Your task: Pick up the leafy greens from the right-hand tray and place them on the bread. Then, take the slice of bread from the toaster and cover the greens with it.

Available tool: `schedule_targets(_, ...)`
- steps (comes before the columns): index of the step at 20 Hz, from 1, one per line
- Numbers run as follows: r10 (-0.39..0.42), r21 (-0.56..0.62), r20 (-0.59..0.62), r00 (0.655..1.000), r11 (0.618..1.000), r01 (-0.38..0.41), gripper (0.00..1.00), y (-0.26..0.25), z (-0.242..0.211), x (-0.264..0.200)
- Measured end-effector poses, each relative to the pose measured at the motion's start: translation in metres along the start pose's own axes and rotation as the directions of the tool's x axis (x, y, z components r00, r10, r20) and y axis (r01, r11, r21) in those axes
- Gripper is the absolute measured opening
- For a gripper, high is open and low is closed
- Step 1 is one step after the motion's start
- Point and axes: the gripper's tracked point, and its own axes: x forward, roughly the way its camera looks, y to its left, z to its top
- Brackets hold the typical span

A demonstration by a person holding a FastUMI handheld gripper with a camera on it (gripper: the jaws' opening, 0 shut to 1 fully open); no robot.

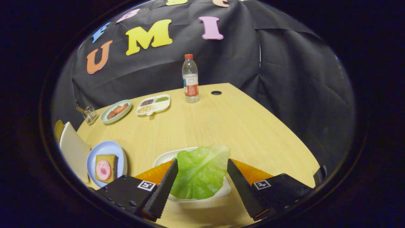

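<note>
- your gripper (202,171) is spread wide, its two serrated, wedge-shaped fingers flanking the lettuce leaf (201,172) with a gap on the right side; the left fingertip sits at the leaf's edge, and you can't tell whether it touches.
- the lettuce leaf is crinkled and veined, with a ruffled top edge; it lies in a shallow white tray (221,191), whose near rim and left part are hidden by the leaf and the fingers.
- left of the fingers, a pale blue oval plate (107,148) holds a square brown bread slice (111,160) topped with a round pink slice of meat (103,170); the plate's near edge is cut off by the gripper body.
- further left stands a cream, smooth-sided toaster (74,152), seen only in part, with a brown bread crust (59,128) showing behind it.
- the worktop (237,126) is light wood grain with a round dark grommet hole (216,92).
- far across it: a clear plastic bottle (190,79) with a red cap, a white divided dish (153,104) of grains too small to identify, a pale green plate (116,111) with reddish food, and a small clear glass container (88,113).
</note>
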Motion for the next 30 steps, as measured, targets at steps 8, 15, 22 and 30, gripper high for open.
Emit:
schedule_targets(8,0.000,-0.022,-0.098,0.995,1.000,-0.002,0.87,0.011,-0.024,0.023)
schedule_targets(15,0.008,-0.038,-0.102,0.995,0.999,-0.012,0.67,0.020,-0.027,0.020)
schedule_targets(22,0.014,-0.005,-0.091,0.996,1.000,-0.015,0.06,0.030,-0.027,0.013)
schedule_targets(30,0.048,-0.012,0.042,0.998,0.999,-0.048,0.05,0.058,0.005,-0.054)
